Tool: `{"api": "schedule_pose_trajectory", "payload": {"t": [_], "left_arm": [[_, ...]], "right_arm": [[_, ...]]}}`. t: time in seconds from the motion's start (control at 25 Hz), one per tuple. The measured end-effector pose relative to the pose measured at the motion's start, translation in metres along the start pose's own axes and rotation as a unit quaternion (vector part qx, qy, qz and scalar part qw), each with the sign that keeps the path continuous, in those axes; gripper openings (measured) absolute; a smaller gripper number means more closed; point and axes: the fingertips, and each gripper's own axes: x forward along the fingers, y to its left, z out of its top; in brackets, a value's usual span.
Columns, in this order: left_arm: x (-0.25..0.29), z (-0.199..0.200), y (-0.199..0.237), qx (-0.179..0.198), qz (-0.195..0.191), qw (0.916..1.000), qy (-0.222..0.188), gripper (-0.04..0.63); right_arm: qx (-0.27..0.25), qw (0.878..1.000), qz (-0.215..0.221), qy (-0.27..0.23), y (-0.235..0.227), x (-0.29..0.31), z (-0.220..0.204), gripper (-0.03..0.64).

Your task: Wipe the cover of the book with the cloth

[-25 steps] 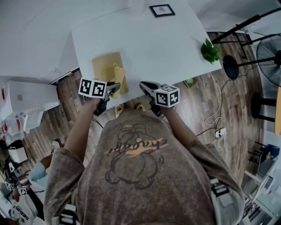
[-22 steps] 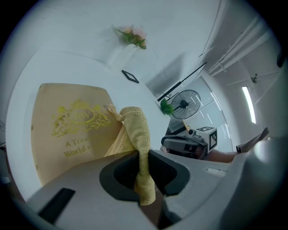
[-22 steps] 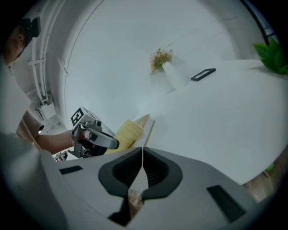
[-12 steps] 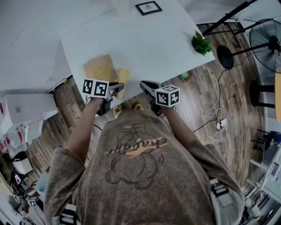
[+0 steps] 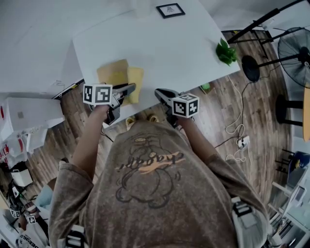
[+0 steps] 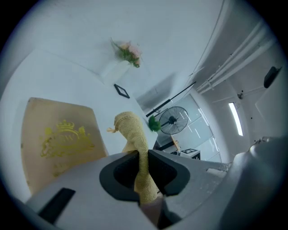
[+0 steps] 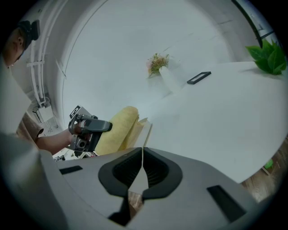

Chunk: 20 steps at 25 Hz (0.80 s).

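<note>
A tan book [image 5: 111, 72] with a gold crest [image 6: 65, 139] lies near the front left edge of the white table [image 5: 174, 48]. A yellow cloth [image 5: 135, 81] rests along the book's right side. My left gripper [image 5: 129, 89] is shut on the cloth [image 6: 136, 139], which sticks up in a roll between its jaws [image 6: 143, 155]. My right gripper [image 5: 159, 93] hovers at the table's front edge, right of the cloth, shut with nothing between its jaws [image 7: 142, 155]. The right gripper view shows the cloth [image 7: 118, 130], the book's edge [image 7: 145, 128] and the left gripper [image 7: 87, 128].
A small black-framed card [image 5: 170, 10] and a vase of flowers [image 6: 128, 53] stand at the table's far side. A green plant [image 5: 225, 52] sits at the right corner. A fan [image 5: 296, 46] and a black stand [image 5: 252, 72] stand on the wooden floor to the right.
The cloth has moved from the middle of the book's cover to its right side, and now lies flatter. The right gripper has stayed where it was.
</note>
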Motion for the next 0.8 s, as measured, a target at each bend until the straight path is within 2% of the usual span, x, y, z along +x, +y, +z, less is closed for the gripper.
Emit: {"api": "schedule_pose_trajectory", "payload": {"t": [0.2, 0.44, 0.64, 0.8], "left_arm": [[-0.048, 0.020, 0.029, -0.031, 0.039, 0.9967, -0.064, 0.052], [-0.118, 0.031, 0.072, -0.071, 0.090, 0.9837, -0.139, 0.052], [-0.165, 0.027, 0.104, -0.091, 0.131, 0.9716, -0.175, 0.052], [-0.180, 0.021, 0.117, -0.107, 0.149, 0.9646, -0.190, 0.052]], "right_arm": [[-0.005, 1.000, 0.021, 0.014, 0.012, 0.018, 0.000, 0.011], [-0.021, 0.998, 0.043, 0.038, 0.027, 0.045, 0.003, 0.011], [-0.034, 0.996, 0.059, 0.057, 0.039, 0.064, 0.001, 0.011], [-0.041, 0.995, 0.065, 0.068, 0.043, 0.072, 0.001, 0.011]]}}
